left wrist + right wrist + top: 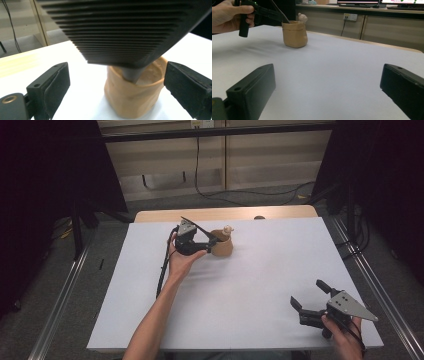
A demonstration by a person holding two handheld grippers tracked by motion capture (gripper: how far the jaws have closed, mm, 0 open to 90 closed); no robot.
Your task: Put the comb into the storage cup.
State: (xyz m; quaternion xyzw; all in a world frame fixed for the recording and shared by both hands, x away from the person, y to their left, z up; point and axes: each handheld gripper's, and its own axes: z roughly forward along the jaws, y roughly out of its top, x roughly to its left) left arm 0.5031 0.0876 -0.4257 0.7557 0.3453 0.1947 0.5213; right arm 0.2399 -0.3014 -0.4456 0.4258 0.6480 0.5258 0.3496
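Reaching across the white tabletop, the left gripper sits at the near-left side of a small tan bag-like pot, which stands upright on the far-left part of the board. In the left gripper view its jaws are spread wide, one on either side of the pot and not touching it. A dark ribbed piece fills the top of that view and narrows to a stem that dips inside the pot's rim; what it is I cannot tell. A small pale figure peeks up at the pot's far edge — in the right gripper view it shows just behind the rim.

The pot looks soft and light: its wall is creased and lumpy, with a rolled, uneven rim, so it would likely dent under a hard squeeze and could slide or tip on the smooth board. My judgement is that the best hold is across the body below the rim, closed gently, or a pinch on the rim wall itself.

Further right the tabletop lies bare. At the near-right corner the right gripper rests low in the person's hand, jaws parted and holding nothing — well apart from the pot.
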